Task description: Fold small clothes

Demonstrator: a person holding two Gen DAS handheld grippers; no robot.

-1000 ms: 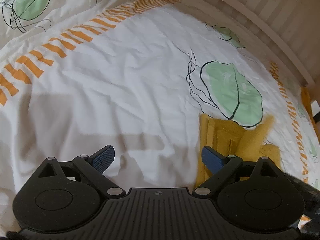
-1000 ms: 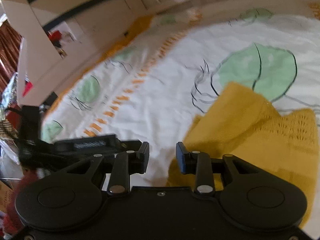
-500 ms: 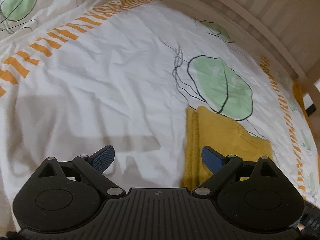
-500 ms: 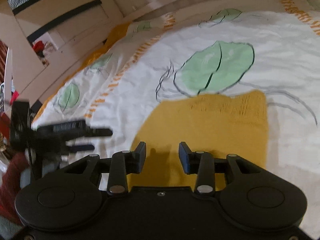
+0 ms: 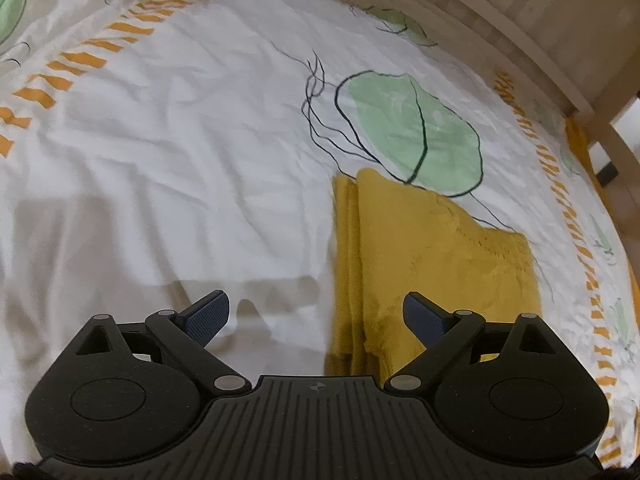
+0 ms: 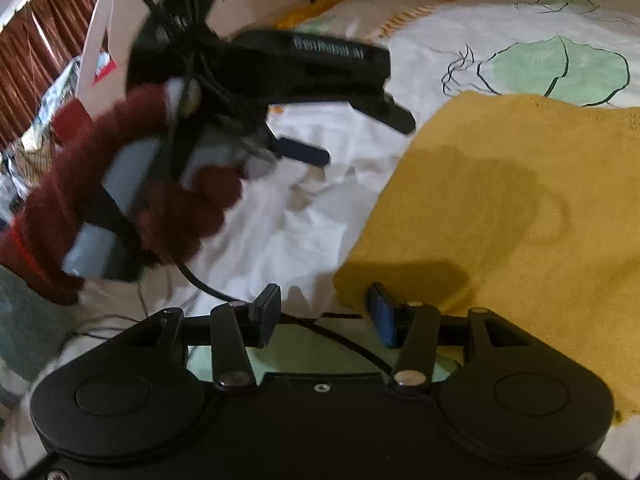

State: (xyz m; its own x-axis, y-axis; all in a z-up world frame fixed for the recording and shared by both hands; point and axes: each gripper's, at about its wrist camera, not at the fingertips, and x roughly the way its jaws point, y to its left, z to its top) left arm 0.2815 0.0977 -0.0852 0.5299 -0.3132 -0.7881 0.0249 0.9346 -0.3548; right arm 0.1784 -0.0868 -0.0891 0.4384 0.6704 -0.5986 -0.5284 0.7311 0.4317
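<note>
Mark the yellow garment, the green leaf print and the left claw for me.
yellow garment (image 5: 440,248): left wrist view, middle of the folded top layer.
green leaf print (image 5: 412,128): left wrist view, centre of the leaf on the sheet.
left claw (image 5: 316,316): left wrist view, midway between its open fingertips.

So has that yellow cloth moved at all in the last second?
Yes. The yellow cloth was partly raised below the green leaf print; now it lies flat and folded, its top edge touching the leaf.
</note>
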